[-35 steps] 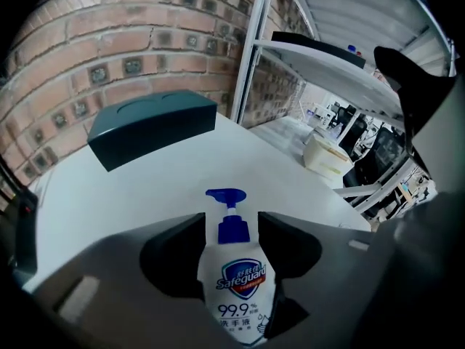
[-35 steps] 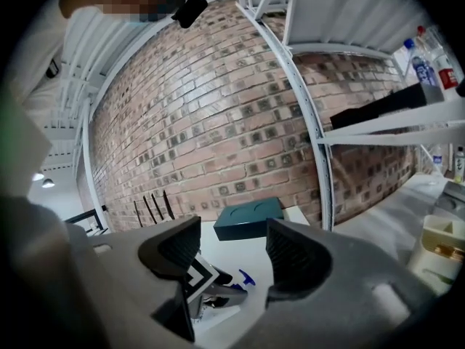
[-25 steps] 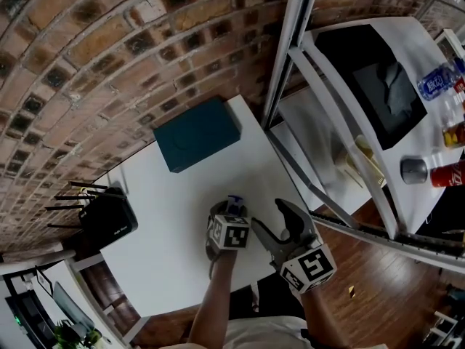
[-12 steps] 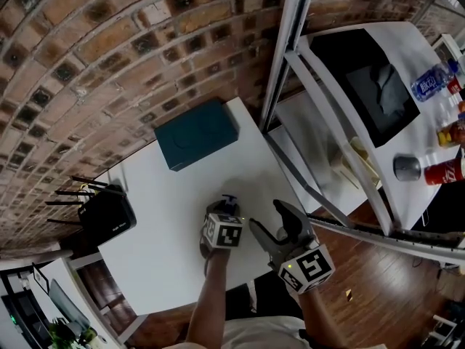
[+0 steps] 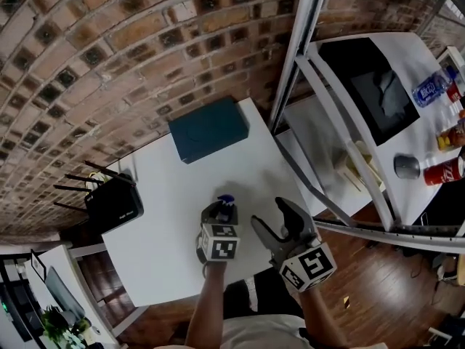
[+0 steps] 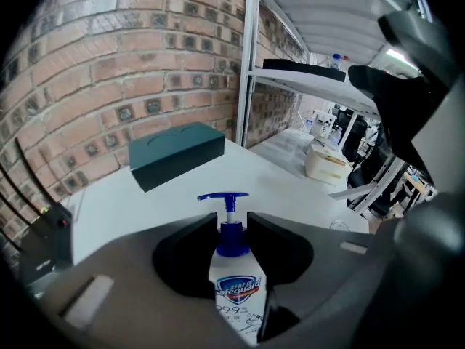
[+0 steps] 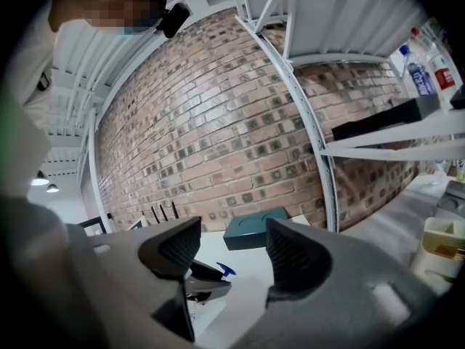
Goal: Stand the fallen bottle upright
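A white pump bottle of hand soap [image 6: 236,282] with a blue pump head lies along the jaws of my left gripper [image 6: 232,231], which is shut on its neck and shoulder. The pump sticks out past the fingertips, over the white table [image 6: 290,187]. In the head view the left gripper [image 5: 220,213] is above the table's near part, and only the bottle's blue pump [image 5: 226,198] shows. My right gripper [image 5: 280,220] hovers just to the right, open and with nothing in it. In the right gripper view its jaws [image 7: 232,249] frame the left gripper's tips [image 7: 203,278].
A dark teal box [image 5: 209,129] lies at the table's far edge against the brick wall. A black router with antennas [image 5: 112,206] stands to the left. A metal shelf frame [image 5: 298,57] rises on the right, with bottles and cans [image 5: 432,89] on its shelves.
My left gripper has shut on the bottle and risen with it. The right gripper has drifted up slightly and stays open.
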`<control>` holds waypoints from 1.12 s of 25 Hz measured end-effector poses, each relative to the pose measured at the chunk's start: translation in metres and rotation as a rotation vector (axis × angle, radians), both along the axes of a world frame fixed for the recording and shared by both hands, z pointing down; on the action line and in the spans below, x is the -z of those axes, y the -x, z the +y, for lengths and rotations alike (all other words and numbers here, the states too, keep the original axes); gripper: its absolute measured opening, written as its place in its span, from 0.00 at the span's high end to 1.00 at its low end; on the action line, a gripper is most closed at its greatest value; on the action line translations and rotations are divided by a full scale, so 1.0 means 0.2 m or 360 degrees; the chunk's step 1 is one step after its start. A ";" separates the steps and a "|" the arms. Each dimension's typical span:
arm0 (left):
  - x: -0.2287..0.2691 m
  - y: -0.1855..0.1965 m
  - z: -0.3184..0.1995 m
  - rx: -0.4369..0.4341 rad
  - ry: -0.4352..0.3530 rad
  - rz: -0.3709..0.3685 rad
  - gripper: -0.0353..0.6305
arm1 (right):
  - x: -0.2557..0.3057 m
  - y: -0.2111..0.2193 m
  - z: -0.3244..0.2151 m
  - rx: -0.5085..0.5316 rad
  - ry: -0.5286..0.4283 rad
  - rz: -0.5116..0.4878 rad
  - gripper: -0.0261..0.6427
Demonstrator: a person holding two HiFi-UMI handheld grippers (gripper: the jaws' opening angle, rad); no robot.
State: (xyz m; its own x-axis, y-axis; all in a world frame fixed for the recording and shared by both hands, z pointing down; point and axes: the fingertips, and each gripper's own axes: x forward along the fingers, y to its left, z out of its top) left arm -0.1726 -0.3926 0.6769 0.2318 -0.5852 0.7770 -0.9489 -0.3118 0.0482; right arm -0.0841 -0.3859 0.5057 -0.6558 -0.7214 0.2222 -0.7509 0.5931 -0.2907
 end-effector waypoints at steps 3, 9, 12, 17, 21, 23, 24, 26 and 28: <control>0.06 0.04 0.06 0.0054 -0.0077 0.0009 0.73 | 0.01 0.06 0.05 0.0039 -0.0009 -0.0002 0.56; 0.16 0.09 0.19 0.0142 -0.0244 0.0017 0.73 | 0.06 0.16 0.15 0.0100 -0.0045 -0.0014 0.56; 0.19 0.11 0.25 0.0178 -0.0345 0.0025 0.73 | 0.08 0.20 0.19 0.0120 -0.0057 -0.0010 0.56; 0.23 0.14 0.35 0.0209 -0.0499 0.0049 0.73 | 0.09 0.22 0.27 0.0125 -0.0079 0.0011 0.56; 0.25 0.14 0.43 0.0192 -0.0611 0.0072 0.73 | 0.10 0.22 0.32 0.0108 -0.0088 0.0025 0.56; 0.25 0.14 0.46 0.0190 -0.0658 0.0094 0.73 | 0.11 0.23 0.35 0.0101 -0.0092 0.0027 0.56; 0.25 0.15 0.48 0.0193 -0.0675 0.0106 0.73 | 0.11 0.24 0.36 0.0101 -0.0095 0.0029 0.56; 0.25 0.16 0.53 0.0198 -0.0698 0.0134 0.73 | 0.14 0.26 0.40 0.0102 -0.0111 0.0037 0.56; 0.25 0.17 0.57 0.0194 -0.0718 0.0160 0.73 | 0.17 0.28 0.43 0.0102 -0.0137 0.0045 0.56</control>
State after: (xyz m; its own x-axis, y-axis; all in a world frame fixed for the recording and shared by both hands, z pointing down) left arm -0.2057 -0.2793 0.6273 0.2011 -0.8868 0.4161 -0.9775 -0.2091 0.0268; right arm -0.1397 -0.2998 0.4726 -0.6955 -0.6955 0.1803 -0.7178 0.6619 -0.2160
